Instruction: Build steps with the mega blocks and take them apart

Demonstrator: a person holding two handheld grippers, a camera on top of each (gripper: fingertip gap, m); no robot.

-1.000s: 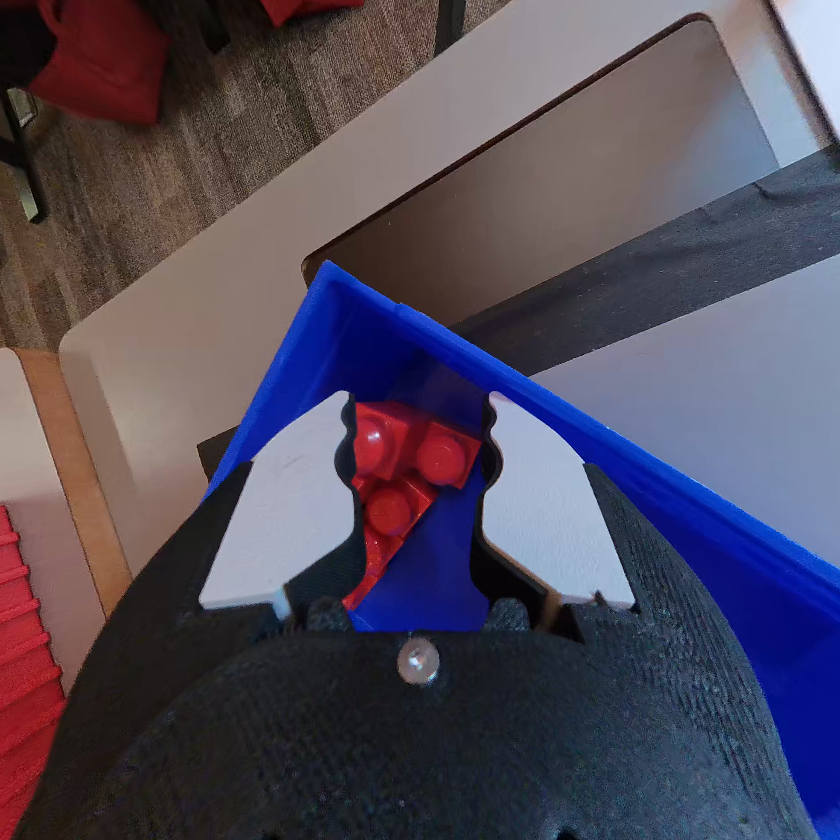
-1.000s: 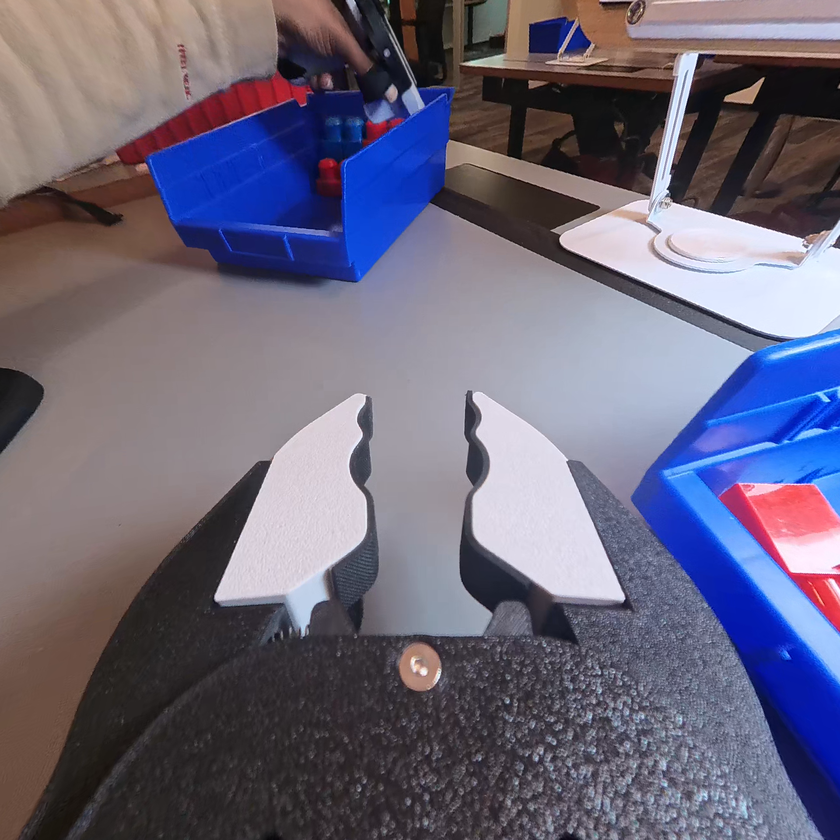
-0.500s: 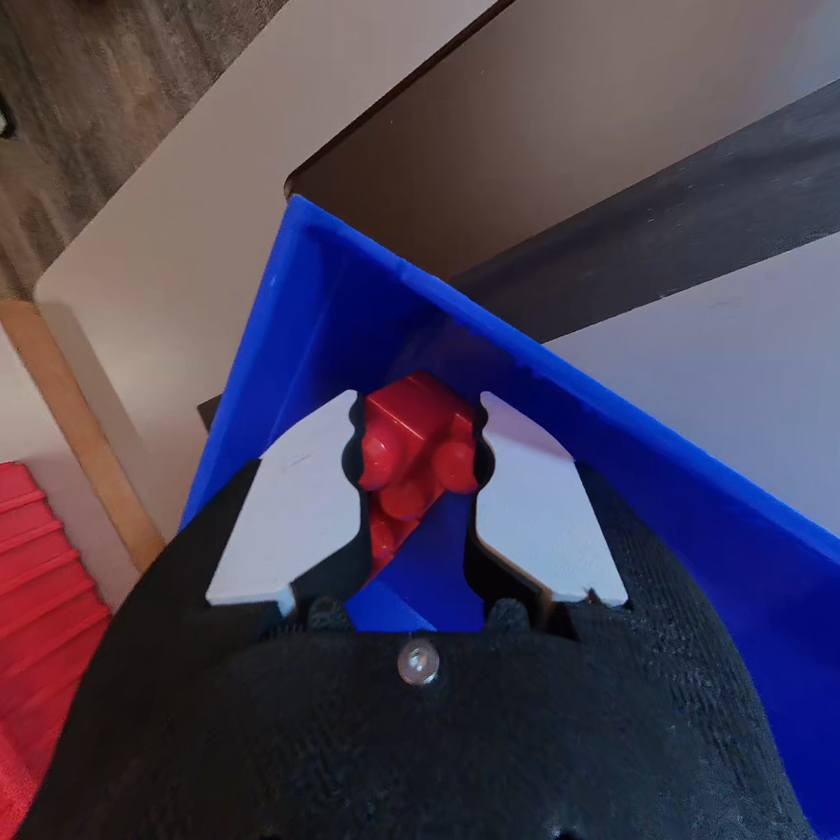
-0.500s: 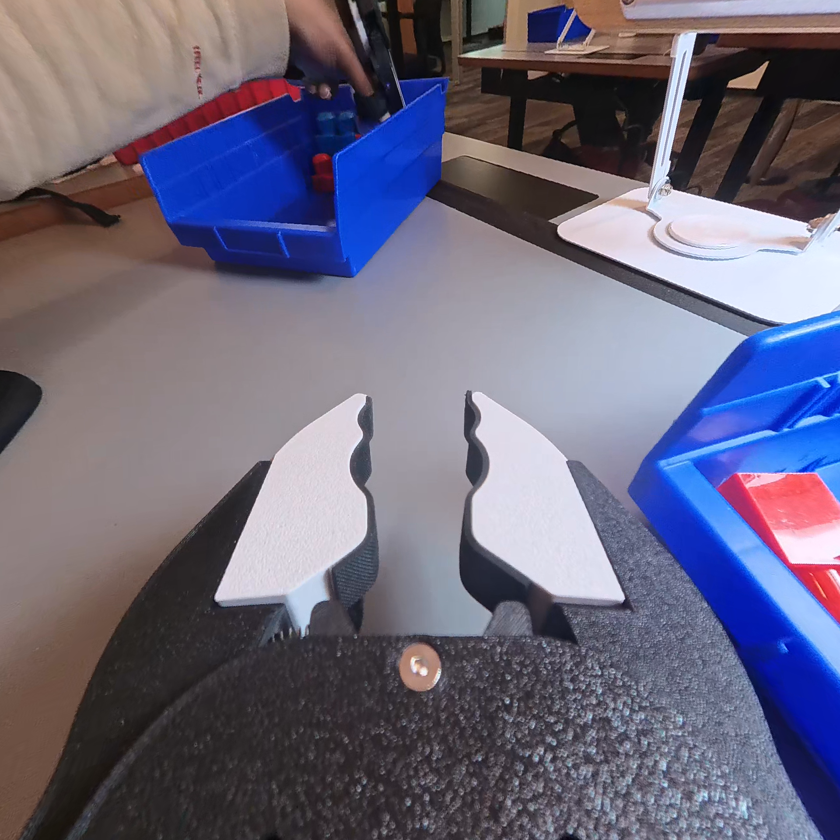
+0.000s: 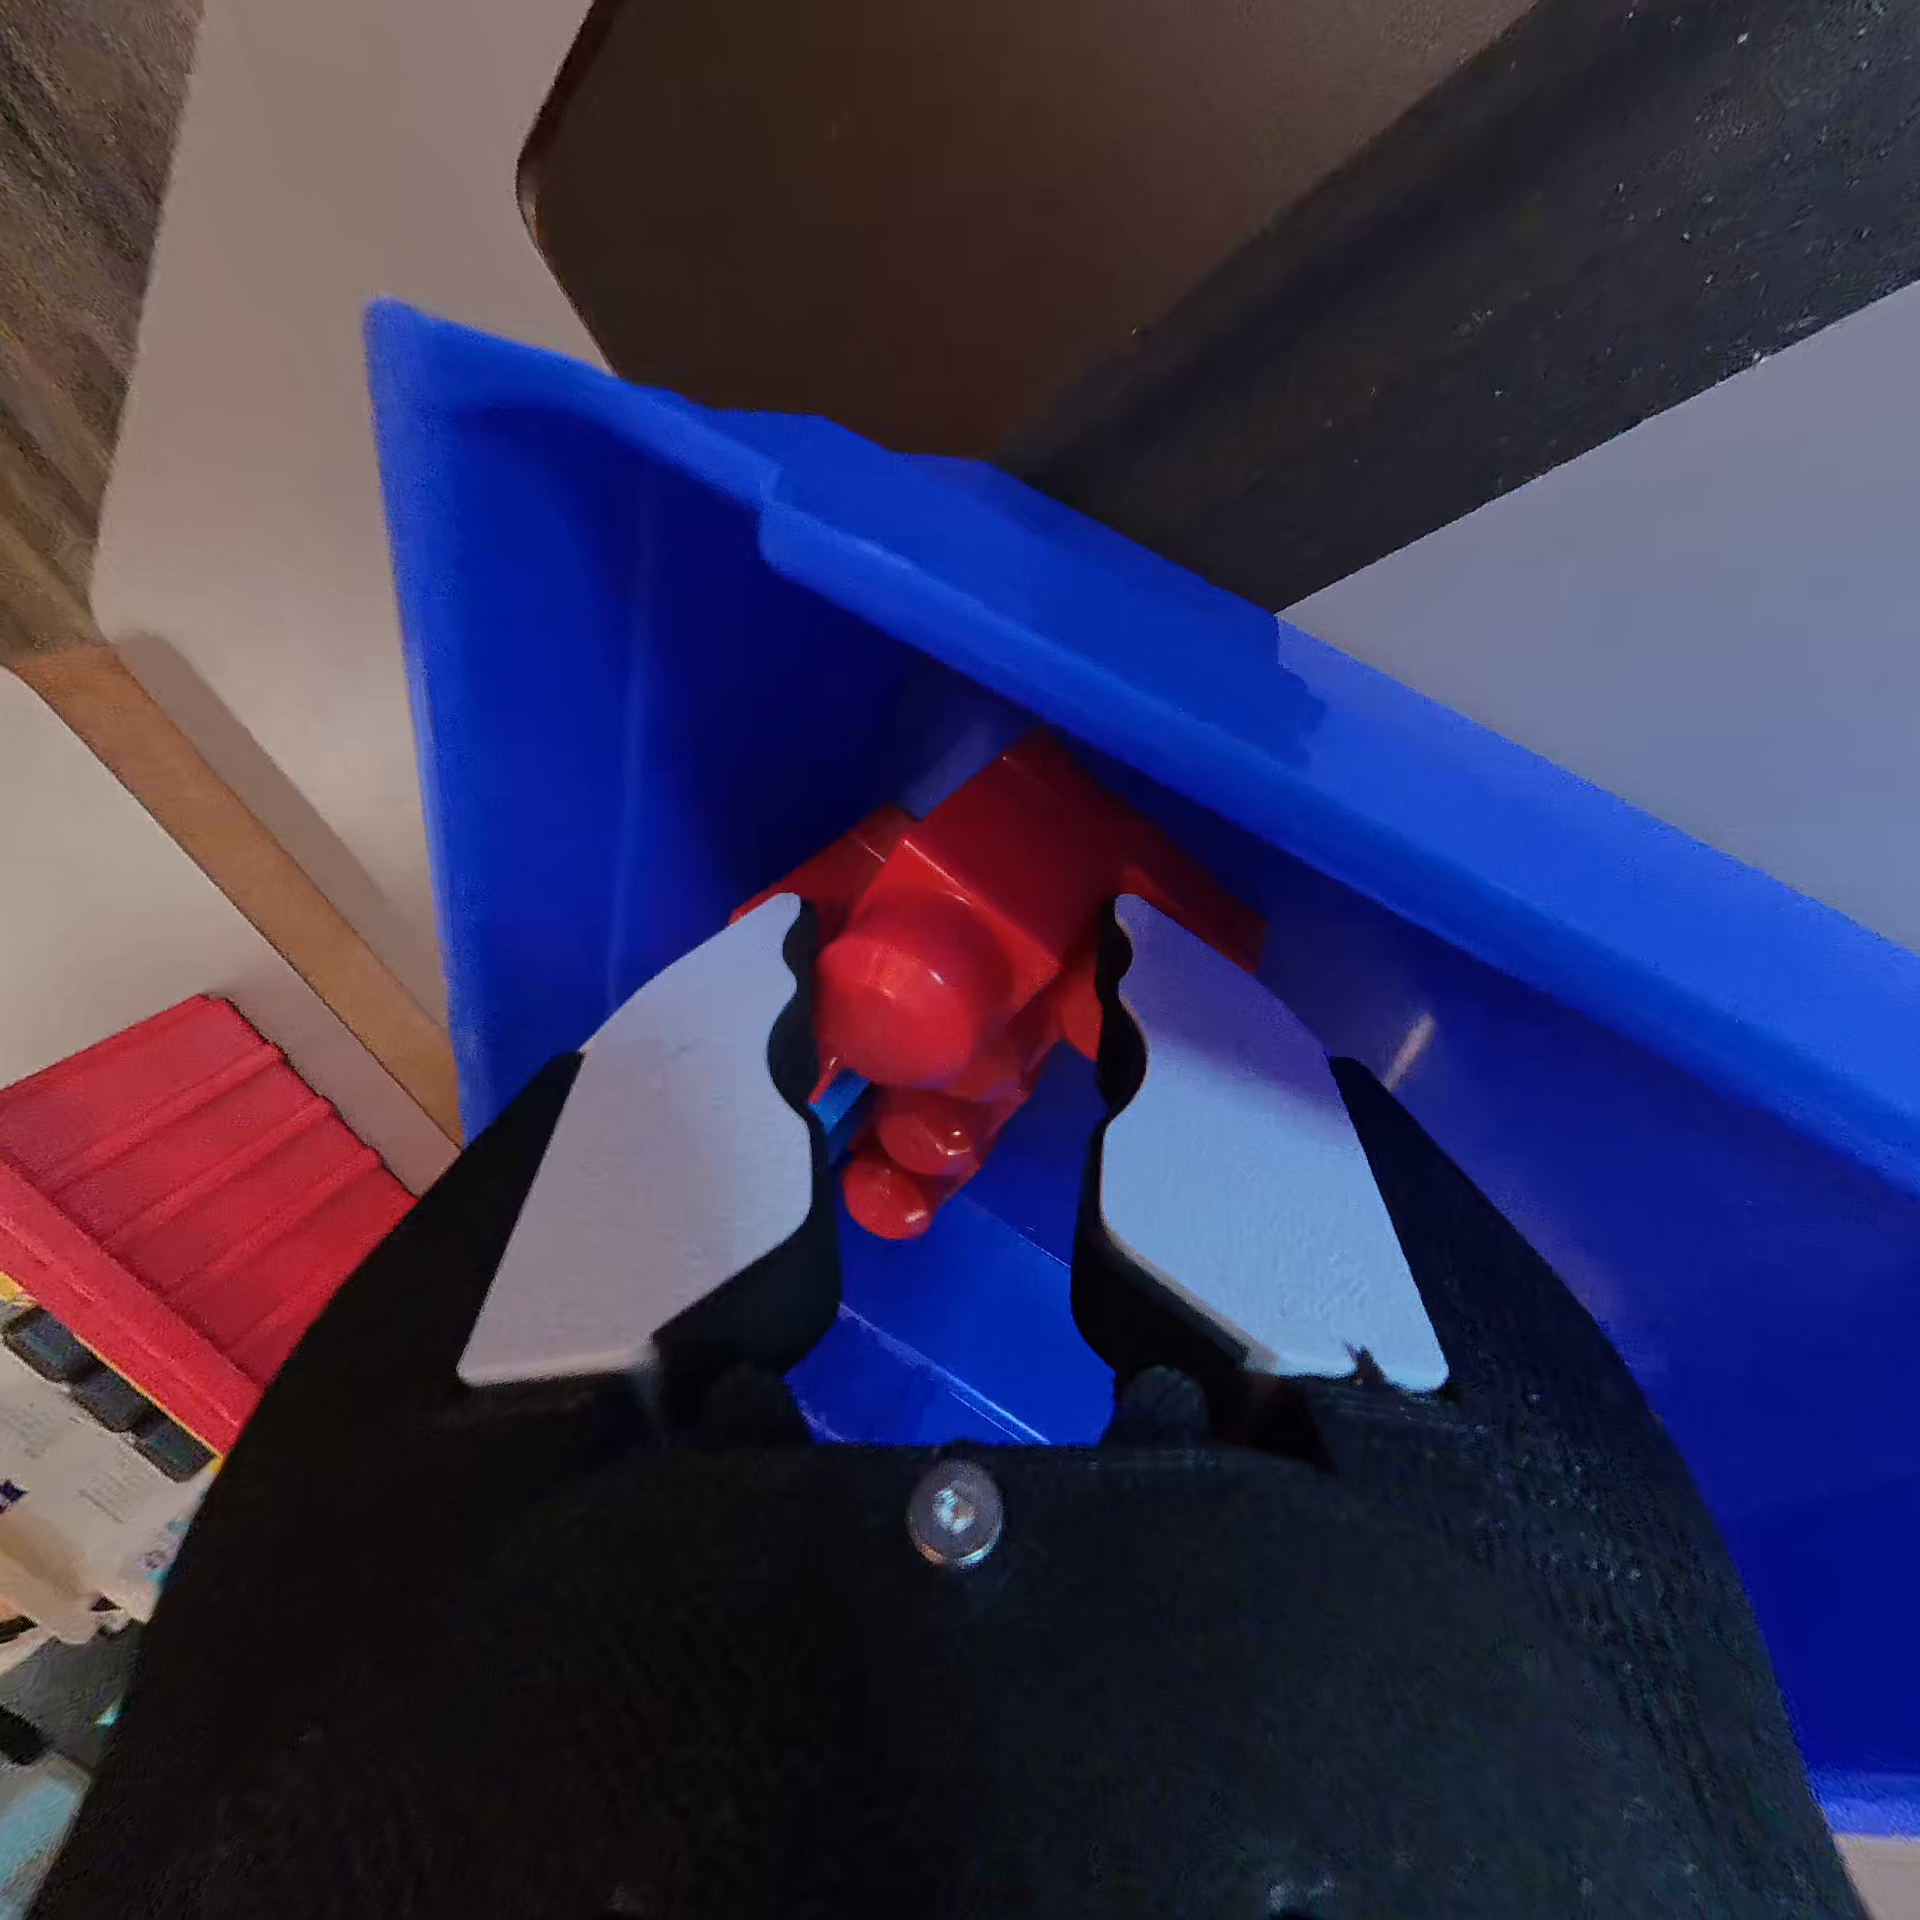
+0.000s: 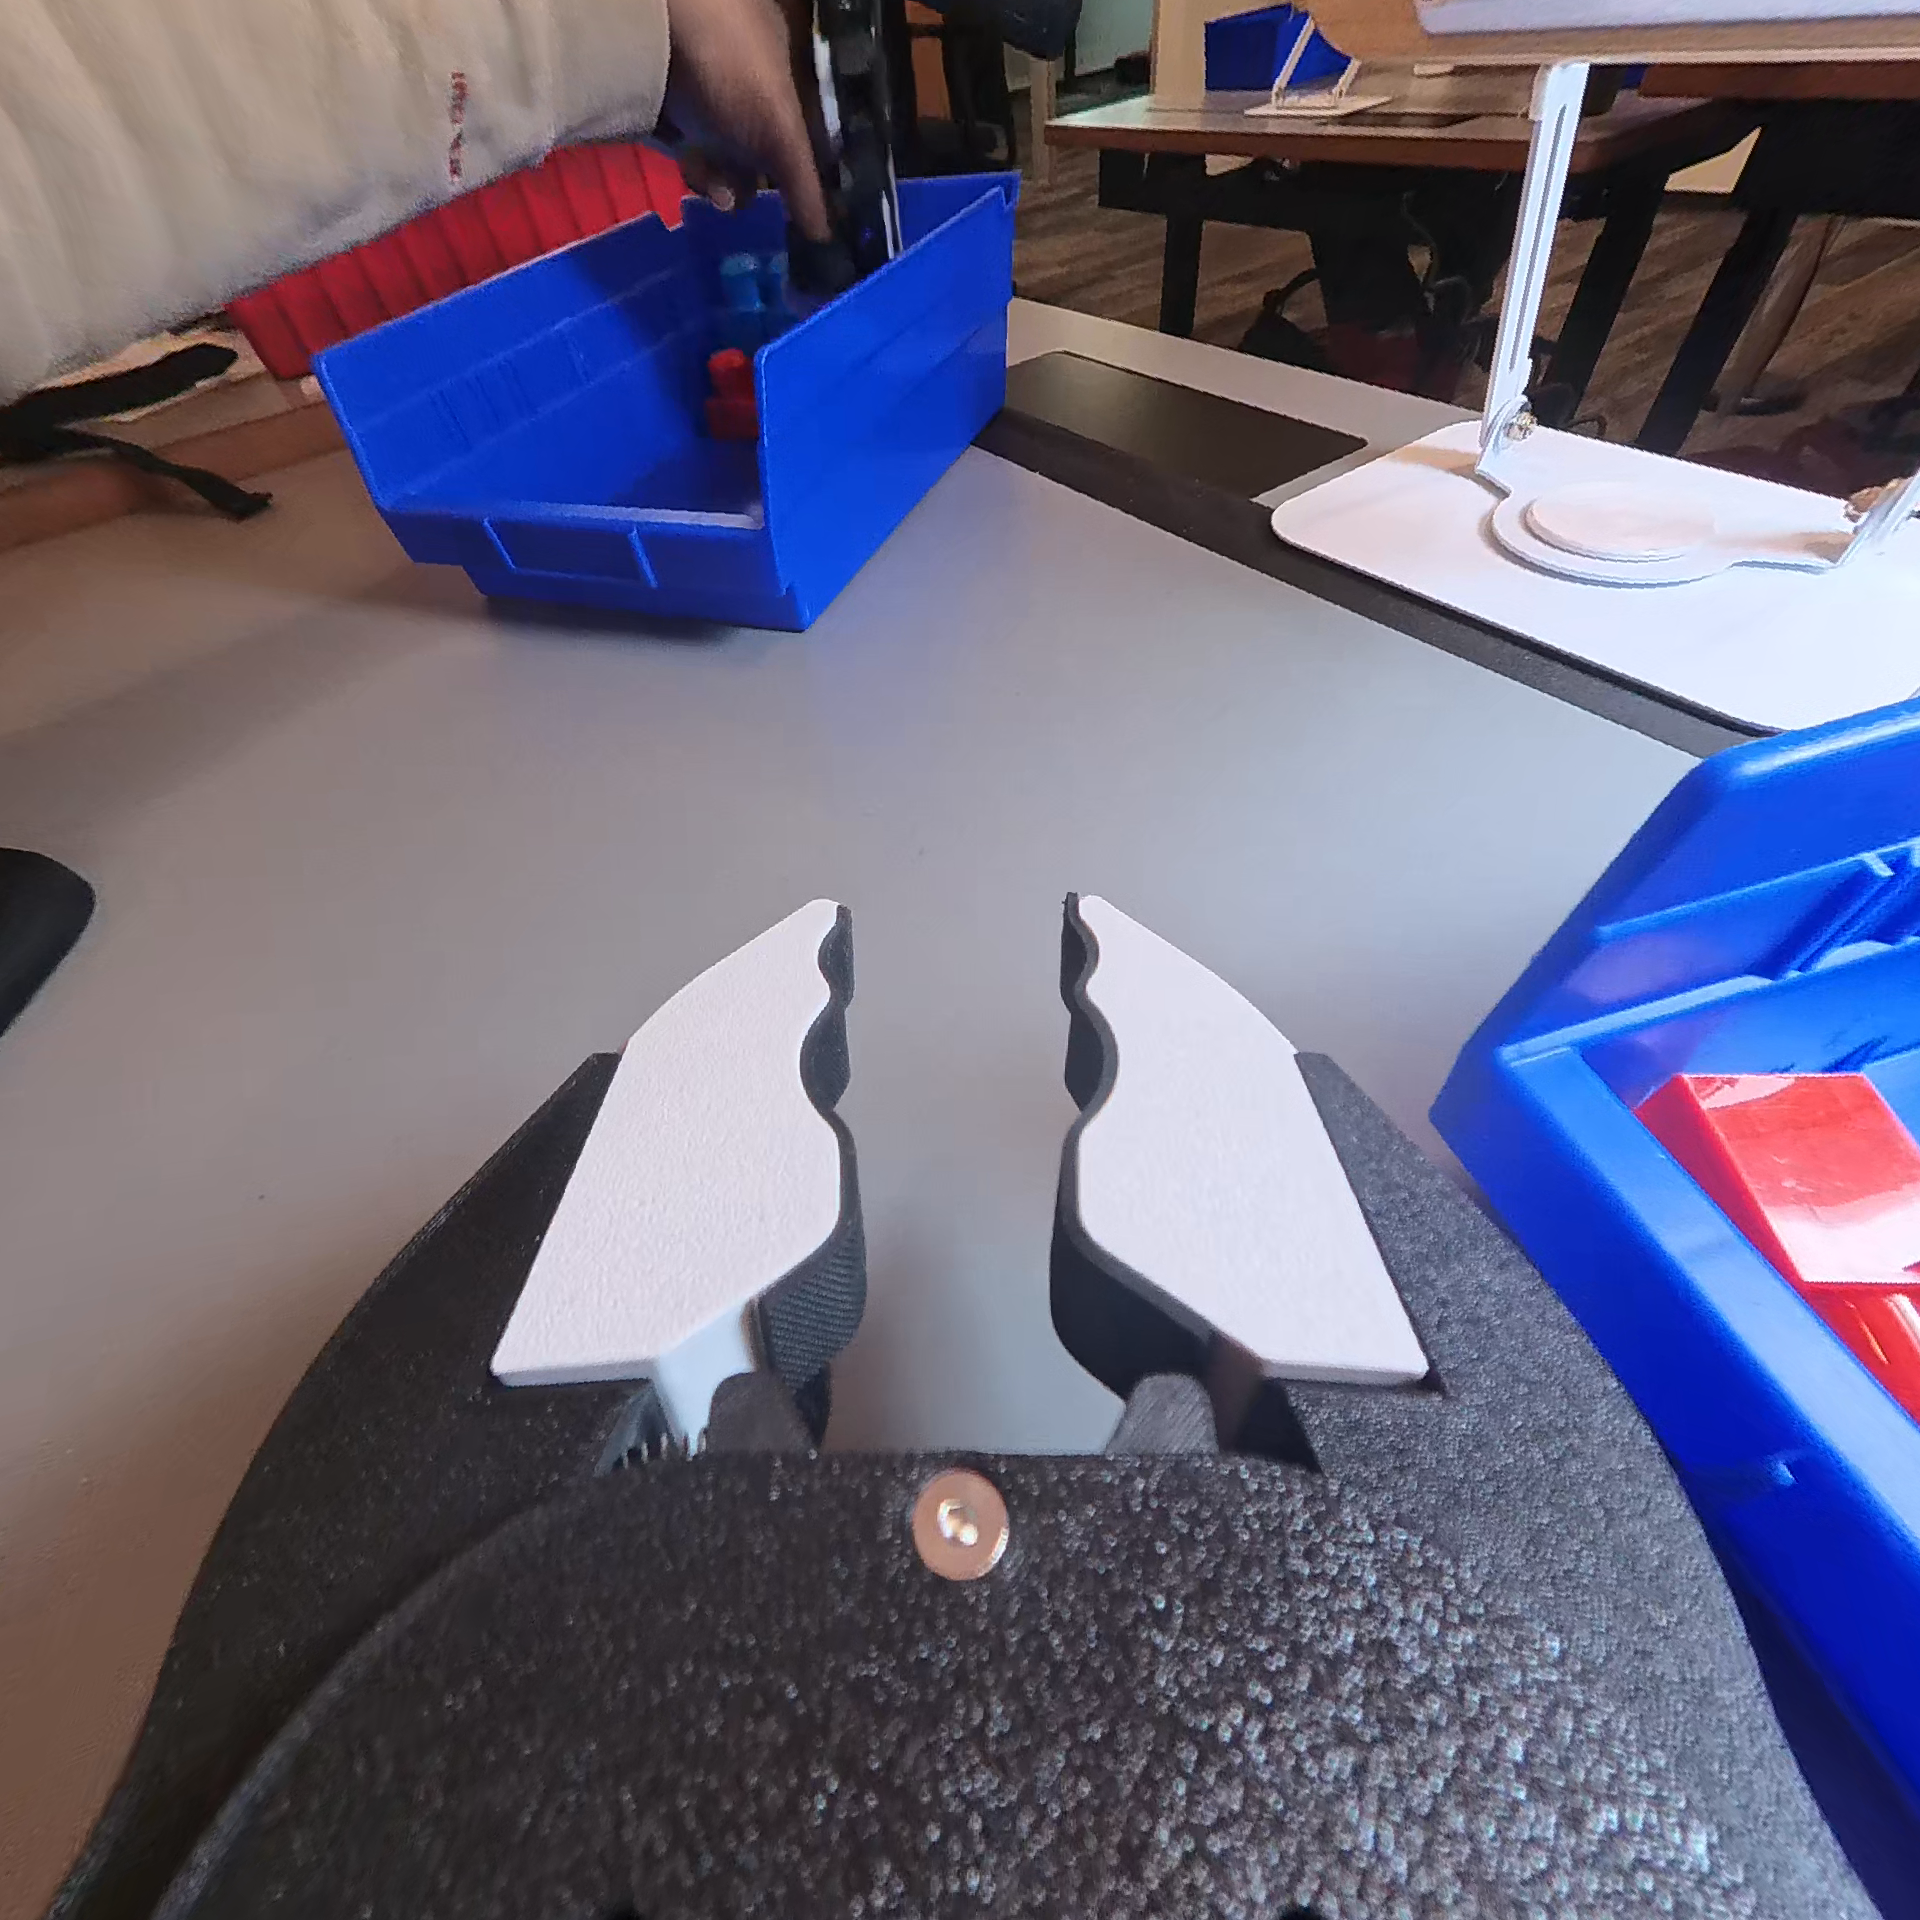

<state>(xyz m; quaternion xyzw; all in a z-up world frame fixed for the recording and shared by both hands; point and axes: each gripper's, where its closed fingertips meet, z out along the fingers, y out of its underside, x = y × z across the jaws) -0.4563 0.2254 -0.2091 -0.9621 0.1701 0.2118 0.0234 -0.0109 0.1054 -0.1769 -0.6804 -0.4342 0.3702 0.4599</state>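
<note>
My left gripper [image 5: 958, 914] is open inside a blue bin [image 5: 582, 727], one finger on each side of a red mega block [image 5: 977, 883] that leans against the bin wall. I cannot tell whether the pads touch it. More red studs [image 5: 904, 1164] show below it. In the right wrist view that bin [image 6: 883, 343] stands at the far left of the grey table [image 6: 1039, 727], holding blue blocks [image 6: 750, 286] and red blocks [image 6: 727, 390], with a hand [image 6: 748, 125] reaching in. My right gripper [image 6: 956, 914] is open and empty above the table.
A second blue bin [image 6: 1662, 1299] with a red block [image 6: 1808, 1174] is close at my right gripper's right. A white stand [image 6: 1610, 540] sits at the back right. A red ribbed box [image 5: 177, 1174] lies beyond the far bin, and a black pad [image 6: 31, 925] at the left edge. Left tips to right tips: about 45 cm.
My left gripper has gone deeper into the bin and turned, so the red block now sits between its fingertips. My right gripper has barely moved.
</note>
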